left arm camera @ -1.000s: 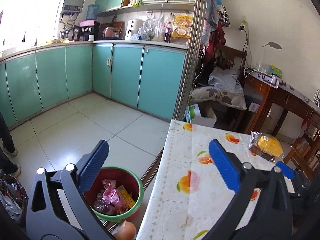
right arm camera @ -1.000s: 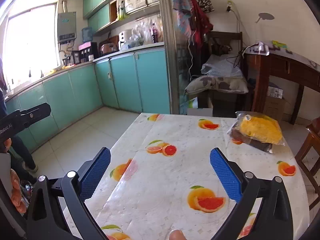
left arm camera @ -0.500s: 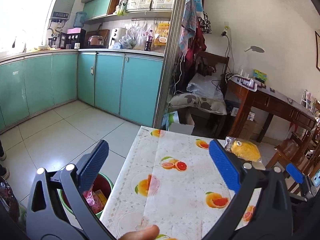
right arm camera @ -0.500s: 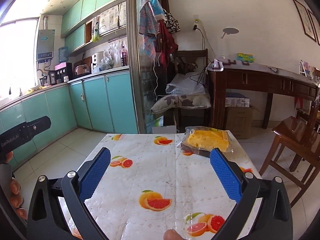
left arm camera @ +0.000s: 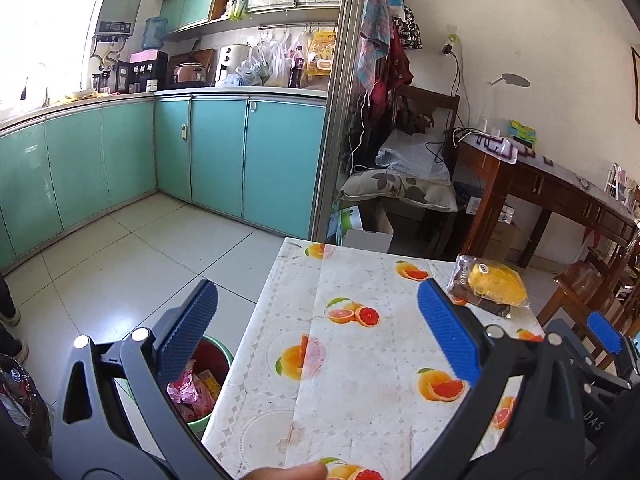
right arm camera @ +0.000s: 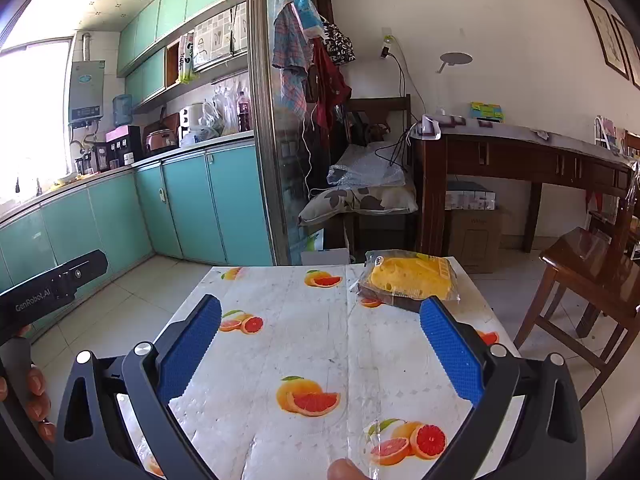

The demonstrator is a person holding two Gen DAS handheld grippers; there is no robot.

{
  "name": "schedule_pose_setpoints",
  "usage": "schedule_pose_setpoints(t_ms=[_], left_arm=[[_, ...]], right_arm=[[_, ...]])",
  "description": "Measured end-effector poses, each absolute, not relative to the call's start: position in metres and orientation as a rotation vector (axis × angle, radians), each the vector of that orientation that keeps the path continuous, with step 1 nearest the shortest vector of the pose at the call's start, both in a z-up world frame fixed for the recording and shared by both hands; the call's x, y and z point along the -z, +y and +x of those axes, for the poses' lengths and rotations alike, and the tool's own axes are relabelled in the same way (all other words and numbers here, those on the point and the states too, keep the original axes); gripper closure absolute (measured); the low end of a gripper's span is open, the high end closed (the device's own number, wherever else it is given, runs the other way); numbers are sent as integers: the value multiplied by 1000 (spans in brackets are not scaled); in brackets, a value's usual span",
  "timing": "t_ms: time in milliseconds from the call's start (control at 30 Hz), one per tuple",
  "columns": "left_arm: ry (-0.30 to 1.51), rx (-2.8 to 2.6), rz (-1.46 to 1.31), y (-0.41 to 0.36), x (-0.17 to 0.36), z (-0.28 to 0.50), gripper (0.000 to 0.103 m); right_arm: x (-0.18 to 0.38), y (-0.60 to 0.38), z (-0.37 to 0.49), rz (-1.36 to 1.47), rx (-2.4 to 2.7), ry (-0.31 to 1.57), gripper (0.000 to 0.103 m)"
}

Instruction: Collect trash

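Left gripper point(left arm camera: 316, 332) and right gripper point(right arm camera: 320, 344) are held agape, empty, above the table point(right arm camera: 280, 352). Wrapped yellow snack point(right arm camera: 412, 280) is seen at far edge; green bin point(left arm camera: 218, 360) beside table.

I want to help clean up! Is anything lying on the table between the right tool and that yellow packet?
No. In the right wrist view only bare fruit-print tablecloth lies between the open right tool and the yellow packet.

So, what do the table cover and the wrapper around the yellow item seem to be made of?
Table cover: likely glossy vinyl or oilcloth; it shows printed oranges, sheen and fold creases. Wrapper: thin clear plastic film; the contents show through and its edges crinkle.
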State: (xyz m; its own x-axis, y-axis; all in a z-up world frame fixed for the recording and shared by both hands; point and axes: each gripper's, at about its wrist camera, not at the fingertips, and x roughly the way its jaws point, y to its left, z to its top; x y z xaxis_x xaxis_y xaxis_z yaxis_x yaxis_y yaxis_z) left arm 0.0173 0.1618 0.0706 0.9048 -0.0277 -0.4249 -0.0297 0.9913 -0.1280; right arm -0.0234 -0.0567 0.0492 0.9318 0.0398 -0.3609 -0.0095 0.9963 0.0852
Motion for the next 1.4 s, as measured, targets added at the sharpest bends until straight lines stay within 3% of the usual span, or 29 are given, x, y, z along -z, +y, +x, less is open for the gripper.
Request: schedule_pose_setpoints(t_ms=[1400], left_arm=[[469, 35, -78, 149, -63, 20, 4]], right_arm=[[-49, -54, -24, 89, -23, 379, 7]])
